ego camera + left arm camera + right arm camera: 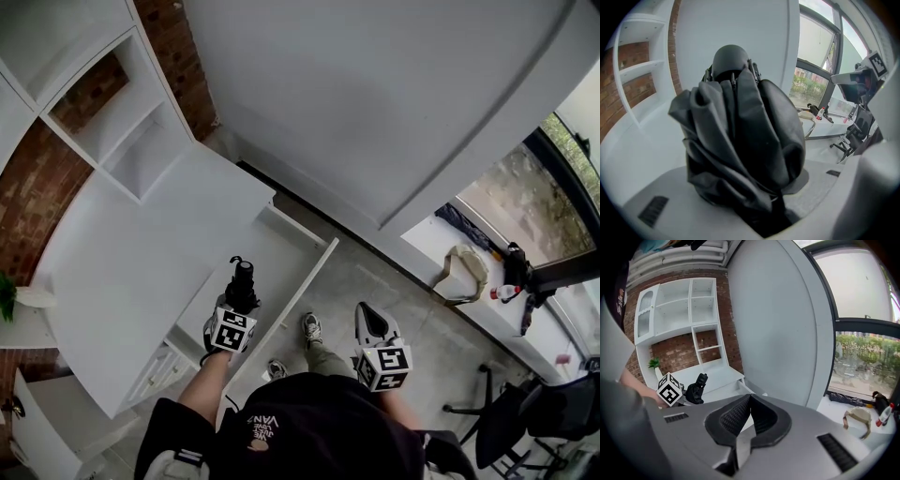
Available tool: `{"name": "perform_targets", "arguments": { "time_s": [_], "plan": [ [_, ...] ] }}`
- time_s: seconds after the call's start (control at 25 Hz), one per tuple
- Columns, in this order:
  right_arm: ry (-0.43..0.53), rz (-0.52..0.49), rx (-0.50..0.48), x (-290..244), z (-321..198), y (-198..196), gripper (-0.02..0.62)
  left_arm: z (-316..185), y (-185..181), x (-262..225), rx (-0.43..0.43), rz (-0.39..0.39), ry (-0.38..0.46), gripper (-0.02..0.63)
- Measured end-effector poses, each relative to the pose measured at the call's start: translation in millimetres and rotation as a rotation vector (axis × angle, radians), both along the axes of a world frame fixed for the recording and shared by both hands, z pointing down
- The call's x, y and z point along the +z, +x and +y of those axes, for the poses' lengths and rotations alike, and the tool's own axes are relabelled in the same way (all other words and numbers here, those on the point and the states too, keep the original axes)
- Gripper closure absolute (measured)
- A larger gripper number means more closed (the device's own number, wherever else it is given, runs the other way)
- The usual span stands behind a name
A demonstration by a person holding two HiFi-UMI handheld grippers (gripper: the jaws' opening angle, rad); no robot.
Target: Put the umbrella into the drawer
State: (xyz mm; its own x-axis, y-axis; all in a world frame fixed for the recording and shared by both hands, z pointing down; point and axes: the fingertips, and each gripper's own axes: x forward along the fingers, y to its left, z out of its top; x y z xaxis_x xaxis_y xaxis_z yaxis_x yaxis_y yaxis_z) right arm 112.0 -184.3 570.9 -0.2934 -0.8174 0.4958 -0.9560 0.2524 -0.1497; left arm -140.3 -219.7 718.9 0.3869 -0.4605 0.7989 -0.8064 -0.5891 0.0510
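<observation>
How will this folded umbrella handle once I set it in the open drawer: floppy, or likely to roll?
The umbrella shows loose, bunched fabric, so its surface probably gives and may slip under the jaws. Its rounded end suggests a stiff core. It might roll slightly in the drawer, though the folds should damp that.

The umbrella [242,281] hides part of the drawer [281,253].

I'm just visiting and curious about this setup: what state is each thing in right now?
Umbrella: folded up, gripped, held over the drawer, not inside yet.
Drawer: pulled open.
Left gripper: fingers closed on the umbrella.
Right gripper: fingers shut, holding nothing.
</observation>
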Motion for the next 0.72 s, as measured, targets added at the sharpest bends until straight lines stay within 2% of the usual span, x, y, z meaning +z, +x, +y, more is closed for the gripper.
{"name": "perform_targets", "arguments": {
  "time_s": [0.72],
  "plan": [
    [-0.063,-0.009,-0.029,28.6,-39.3,23.7,0.594,-36.8,3.1,77.4,-0.06,-0.109,-0.144,0.394]
  ]
}}
